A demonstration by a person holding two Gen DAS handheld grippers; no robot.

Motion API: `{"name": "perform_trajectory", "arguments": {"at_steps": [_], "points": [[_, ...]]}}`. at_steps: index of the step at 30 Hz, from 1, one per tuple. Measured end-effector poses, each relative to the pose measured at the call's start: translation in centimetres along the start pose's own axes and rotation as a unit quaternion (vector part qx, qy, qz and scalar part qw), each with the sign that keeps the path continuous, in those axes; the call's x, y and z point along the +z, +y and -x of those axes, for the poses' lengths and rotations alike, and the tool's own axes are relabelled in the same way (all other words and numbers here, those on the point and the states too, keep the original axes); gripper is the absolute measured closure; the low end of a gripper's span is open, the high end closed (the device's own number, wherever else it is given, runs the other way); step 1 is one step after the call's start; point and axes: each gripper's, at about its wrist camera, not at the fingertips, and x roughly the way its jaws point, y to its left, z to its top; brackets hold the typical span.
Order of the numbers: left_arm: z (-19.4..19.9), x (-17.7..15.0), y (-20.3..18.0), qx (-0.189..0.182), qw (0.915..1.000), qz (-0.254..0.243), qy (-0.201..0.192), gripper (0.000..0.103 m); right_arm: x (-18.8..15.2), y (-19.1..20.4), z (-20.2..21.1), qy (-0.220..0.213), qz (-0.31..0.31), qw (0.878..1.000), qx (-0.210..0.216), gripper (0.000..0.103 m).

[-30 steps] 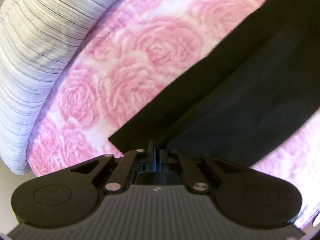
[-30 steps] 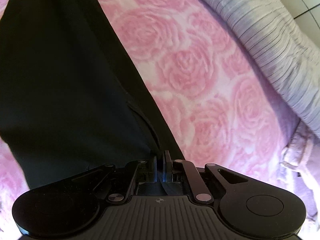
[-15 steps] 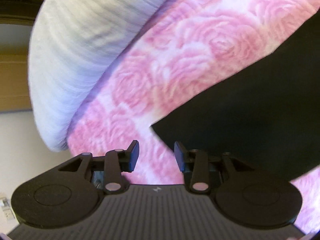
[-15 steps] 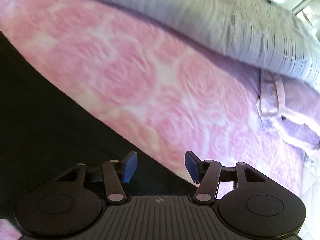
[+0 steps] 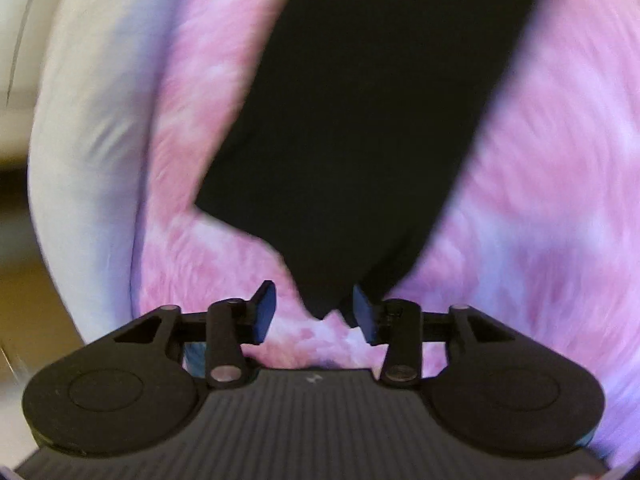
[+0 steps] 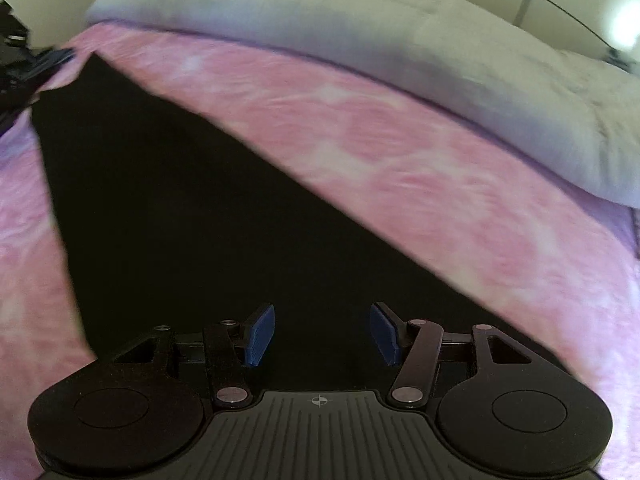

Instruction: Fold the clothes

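A black garment point(image 5: 360, 128) lies flat on the pink rose bedspread point(image 5: 540, 220). In the left wrist view it runs from the top down to a pointed end that shows in the gap of my left gripper point(image 5: 315, 313). That gripper is open and its blue pads point(image 5: 265, 307) press on nothing. In the right wrist view the black garment point(image 6: 168, 208) spreads wide from the upper left to the bottom. My right gripper point(image 6: 322, 334) hovers over it, open, with nothing between its pads point(image 6: 260, 334). Both views are blurred by motion.
A pale striped duvet point(image 5: 92, 128) is bunched along the left of the bed and shows as a grey-lavender roll, the duvet point(image 6: 400, 52), across the far side. A dark blurred shape point(image 6: 20, 64) sits at the garment's far left corner. Pink bedspread point(image 6: 440, 184) lies bare beside the garment.
Both grippers were shut on the black garment's edge a second ago. Both have opened and let go, then swung across the bed, so the views have turned.
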Motion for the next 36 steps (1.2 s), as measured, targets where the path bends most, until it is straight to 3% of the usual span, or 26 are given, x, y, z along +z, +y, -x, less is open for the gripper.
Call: {"name": "perform_trajectory", "arguments": {"at_steps": [5,7,8,12,14,17,20,23,28,31,36], "points": [[-3.9,-1.2,-3.4,0.062,0.9955,-0.06,-0.04,0.067,0.2,6.0,-1.6,0.021,-0.02,0.999,-0.013,0.046],[-5.1,-1.6,-3.4,0.066,0.9951,-0.055,-0.047,0.082,0.4,7.9,-2.2,0.032,-0.026,0.999,-0.023,0.046],[-5.5,-1.9,-3.4,0.062,0.9956,-0.048,-0.05,0.101,0.6,8.9,-2.6,0.037,-0.028,0.999,-0.028,0.046],[-2.6,-4.0,-2.6,0.071,0.9931,0.003,-0.093,0.103,1.6,12.5,-3.9,0.052,-0.01,0.998,-0.035,0.046],[-1.9,-4.9,-3.2,0.058,0.9932,0.007,-0.101,0.103,2.6,14.0,-4.4,0.05,0.002,0.998,-0.027,0.046],[-3.0,-4.7,-4.3,0.029,0.9958,-0.01,-0.086,0.102,4.0,15.1,-5.3,0.054,0.023,0.998,-0.021,0.046],[-3.5,-4.4,-4.3,0.006,0.9972,-0.029,-0.069,0.089,5.4,15.4,-6.3,0.057,0.039,0.997,-0.017,0.046],[-2.0,-4.8,-2.4,-0.027,0.9977,-0.01,-0.061,0.07,6.2,13.4,-6.4,0.052,0.032,0.998,-0.019,0.046],[1.8,-4.6,3.1,-0.096,0.9851,0.077,-0.121,0.066,5.3,7.5,-6.1,0.053,0.024,0.997,-0.045,0.046],[1.2,-0.4,6.4,-0.084,0.9737,0.132,-0.166,0.06,3.5,2.9,-6.2,0.066,0.017,0.994,-0.082,0.046],[-2.3,9.6,8.6,-0.097,0.9668,0.127,-0.2,0.061,0.2,-5.0,-6.0,0.092,-0.006,0.986,-0.139,0.046]]}}
